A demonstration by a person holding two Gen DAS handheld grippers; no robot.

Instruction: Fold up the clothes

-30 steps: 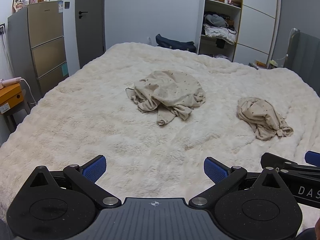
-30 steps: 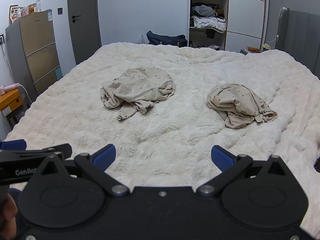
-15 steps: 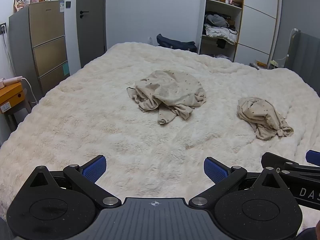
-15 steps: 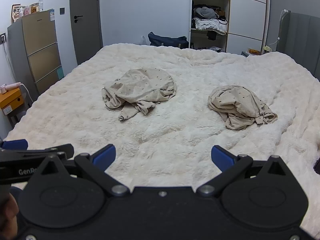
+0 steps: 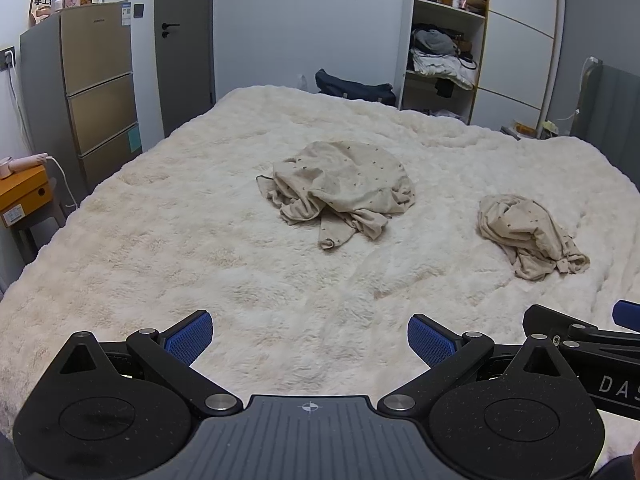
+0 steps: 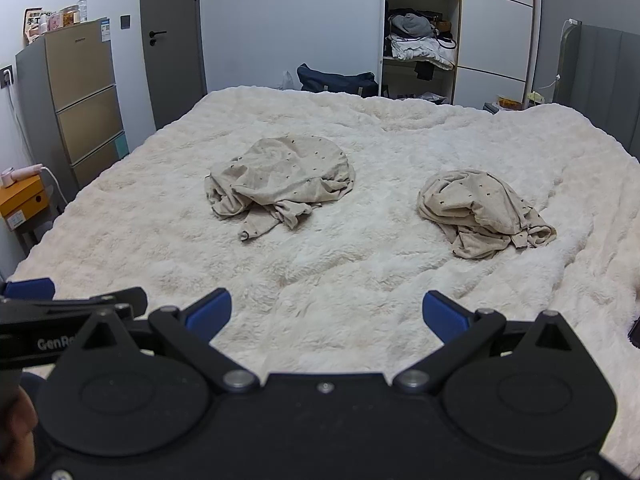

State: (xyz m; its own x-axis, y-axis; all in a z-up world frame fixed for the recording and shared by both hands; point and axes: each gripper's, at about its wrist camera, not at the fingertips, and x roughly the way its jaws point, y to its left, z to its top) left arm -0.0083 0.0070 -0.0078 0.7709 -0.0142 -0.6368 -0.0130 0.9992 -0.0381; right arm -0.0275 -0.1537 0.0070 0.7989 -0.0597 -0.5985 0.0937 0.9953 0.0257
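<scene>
Left wrist view. We see the left tool [image 5: 308,338] at the bottom of the frame, its blue pads spread wide with nothing between them, poised over the near part of the bed [image 5: 160,248]. In mid-frame lies the larger garment [image 5: 340,188], a beige dotted piece bunched into a rumpled mound with one sleeve-like end trailing toward us. At right of centre lies the smaller garment [image 5: 528,236], equally crumpled. The two are well apart. Part of the right tool shows at the lower right edge.

Right wrist view. The right tool [image 6: 327,314] fills the bottom of the frame, its pads likewise spread apart and empty. The larger garment [image 6: 280,180] sits left of centre, the smaller garment [image 6: 480,212] right of centre, both well beyond the pads. The left tool's arm crosses the lower left edge.

Progress. We judge that neither garment lies folded: both are heaps without straight edges or flat layers. Spreading and folding of both pieces remains.
</scene>
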